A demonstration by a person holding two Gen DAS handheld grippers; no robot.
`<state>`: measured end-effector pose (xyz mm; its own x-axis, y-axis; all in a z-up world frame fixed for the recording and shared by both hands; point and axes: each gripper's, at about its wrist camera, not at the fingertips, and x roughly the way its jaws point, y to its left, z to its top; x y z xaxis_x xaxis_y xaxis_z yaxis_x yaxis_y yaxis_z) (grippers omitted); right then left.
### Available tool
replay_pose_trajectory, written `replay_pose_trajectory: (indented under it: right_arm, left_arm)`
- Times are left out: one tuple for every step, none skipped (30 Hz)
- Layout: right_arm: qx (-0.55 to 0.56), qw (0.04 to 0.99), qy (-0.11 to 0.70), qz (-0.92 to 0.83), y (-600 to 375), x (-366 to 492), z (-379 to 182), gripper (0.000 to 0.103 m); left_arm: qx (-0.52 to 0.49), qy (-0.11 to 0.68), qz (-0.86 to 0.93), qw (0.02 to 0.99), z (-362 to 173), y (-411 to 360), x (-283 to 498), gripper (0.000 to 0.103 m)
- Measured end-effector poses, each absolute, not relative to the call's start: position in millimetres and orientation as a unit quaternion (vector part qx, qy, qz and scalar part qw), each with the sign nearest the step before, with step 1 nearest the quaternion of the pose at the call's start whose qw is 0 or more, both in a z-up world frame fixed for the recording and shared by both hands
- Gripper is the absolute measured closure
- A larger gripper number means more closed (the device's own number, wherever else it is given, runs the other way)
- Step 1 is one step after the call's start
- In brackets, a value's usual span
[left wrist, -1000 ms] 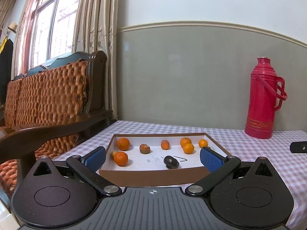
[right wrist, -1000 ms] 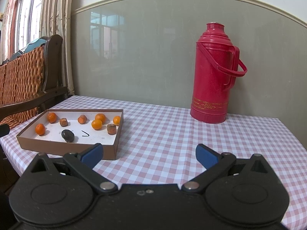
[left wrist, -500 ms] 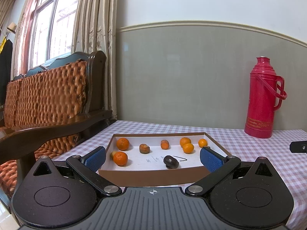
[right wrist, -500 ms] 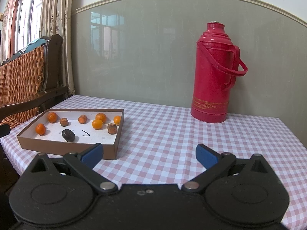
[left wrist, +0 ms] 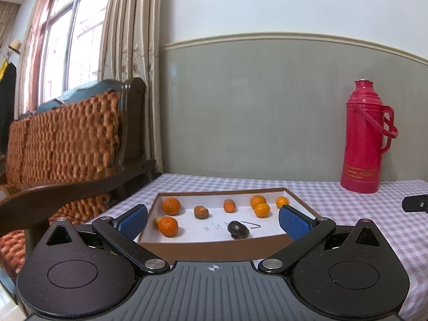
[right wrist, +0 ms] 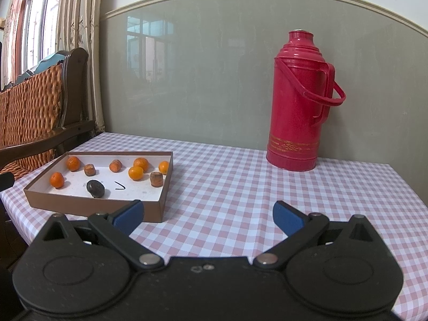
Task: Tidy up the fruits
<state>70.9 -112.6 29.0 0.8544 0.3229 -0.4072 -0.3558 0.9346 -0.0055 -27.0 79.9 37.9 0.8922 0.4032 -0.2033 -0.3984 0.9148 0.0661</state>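
A shallow brown cardboard box (left wrist: 214,248) (right wrist: 93,208) with a white floor lies on the checked tablecloth. Inside it lie several small oranges (left wrist: 168,226) (right wrist: 135,173), a few brownish fruits (left wrist: 201,211) (right wrist: 156,179) and one dark shrivelled fruit (left wrist: 238,229) (right wrist: 95,188). My left gripper (left wrist: 214,220) is open just short of the box's near wall, its blue pads (left wrist: 133,221) empty. My right gripper (right wrist: 208,215) is open over bare cloth right of the box's near right corner, holding nothing.
A tall red thermos (right wrist: 299,101) (left wrist: 365,136) stands at the back right near the wall. A wooden sofa with woven orange cushions (left wrist: 64,139) borders the table's left side. The table's right edge (right wrist: 409,195) drops off beside the thermos.
Both grippers stay open and almost still. The left wrist view has drifted very slightly, the thermos sitting a touch higher and further left than a second ago.
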Motion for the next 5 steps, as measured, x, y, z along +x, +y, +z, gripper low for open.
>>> replay_pose_trajectory:
  right_arm:
    - [-0.040, 0.962, 0.204, 0.176, -112.6, 71.1, 29.1, 0.006]
    - [-0.040, 0.962, 0.205, 0.176, -112.3, 70.5, 28.7, 0.006]
    - [-0.040, 0.962, 0.205, 0.176, -112.3, 70.4, 29.0, 0.006]
    - [-0.041, 0.962, 0.204, 0.177, -112.6, 71.0, 29.0, 0.006]
    - [-0.041, 0.962, 0.204, 0.177, -112.4, 70.6, 28.2, 0.006]
  left_arm:
    - [0.013, 0.104, 0.205, 0.973, 38.1, 79.1, -27.6, 0.000]
    - [0.014, 0.100, 0.202, 0.974, 38.2, 78.9, -28.6, 0.000]
    - [0.014, 0.098, 0.201, 0.975, 38.4, 78.3, -29.1, 0.000]
    - [0.015, 0.100, 0.196, 0.975, 38.3, 78.4, -28.9, 0.000]
    - [0.016, 0.101, 0.196, 0.975, 38.2, 78.5, -28.6, 0.000]
